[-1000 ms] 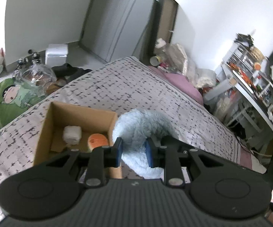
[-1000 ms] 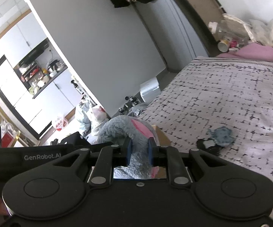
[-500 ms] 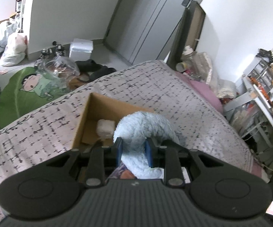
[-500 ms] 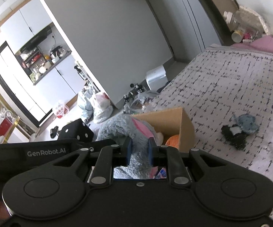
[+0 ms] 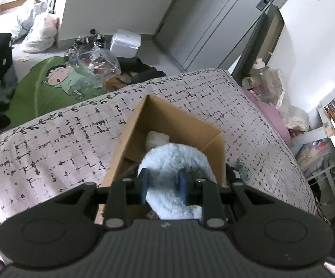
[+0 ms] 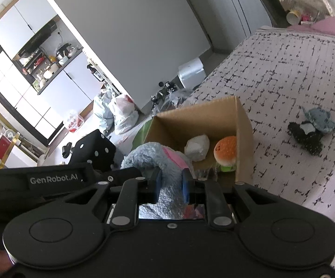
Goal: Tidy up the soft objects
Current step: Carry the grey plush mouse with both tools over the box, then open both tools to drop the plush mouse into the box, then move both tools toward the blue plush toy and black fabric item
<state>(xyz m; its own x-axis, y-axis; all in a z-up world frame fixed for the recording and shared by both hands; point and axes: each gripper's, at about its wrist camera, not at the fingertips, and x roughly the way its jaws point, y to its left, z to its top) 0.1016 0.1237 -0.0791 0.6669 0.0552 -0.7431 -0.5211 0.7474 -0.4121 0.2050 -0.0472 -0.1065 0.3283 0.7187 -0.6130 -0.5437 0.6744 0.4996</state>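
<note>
the bed [image 5: 51,153] had a box [image 5: 174,120] on it; my left gripper [image 5: 164,186] and right gripper [image 6: 170,184], its jaws just loosening, both pinched the fluffy toy [image 5: 174,162]; it looked soft and light, best held by thick fur.

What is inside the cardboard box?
In the box: a white soft lump and a burger toy. The blue plush, gripped by both grippers, hangs over the near side and hides the floor there.
</note>
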